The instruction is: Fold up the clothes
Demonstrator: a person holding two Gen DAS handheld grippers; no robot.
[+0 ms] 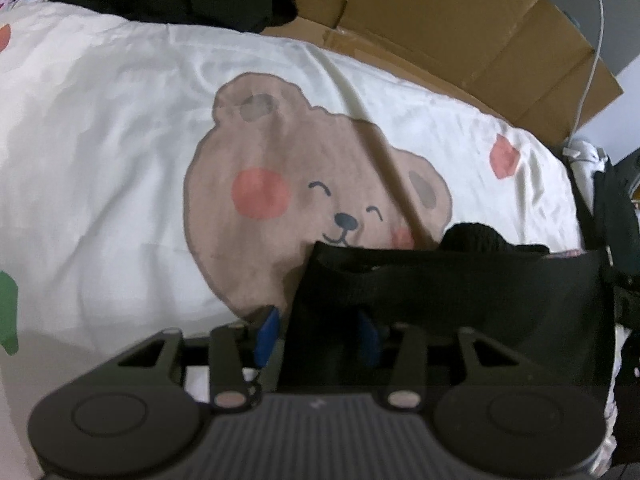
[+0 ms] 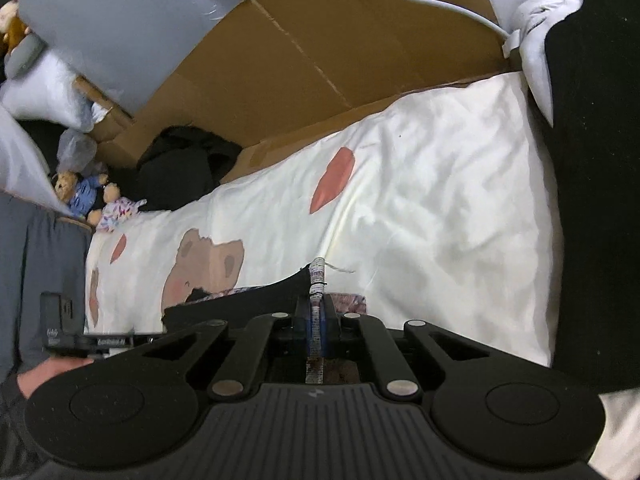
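Right gripper [image 2: 316, 320] pinches the limp black garment's [image 1: 460, 304] patterned hem [image 2: 318, 276] lower center; left gripper [image 1: 320, 332] spread wide around soft fabric.

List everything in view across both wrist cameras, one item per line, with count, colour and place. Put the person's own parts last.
black garment: one, black, at the near edge of the bed, held between both tools
bed sheet: one, cream with a brown bear face and pink marks, covering the bed
cardboard: one large piece, brown, along the far side of the bed
dark clothes pile: one, black, at the far end of the sheet beside the cardboard
teddy bears: two, tan, in blue and patterned outfits, beyond the sheet's far end
white cable: one, white, hanging over the cardboard
left tool: one, black with blue pads, fabric draped over it, grip unclear
right tool: one, black with blue pads, shut on the garment's patterned trim
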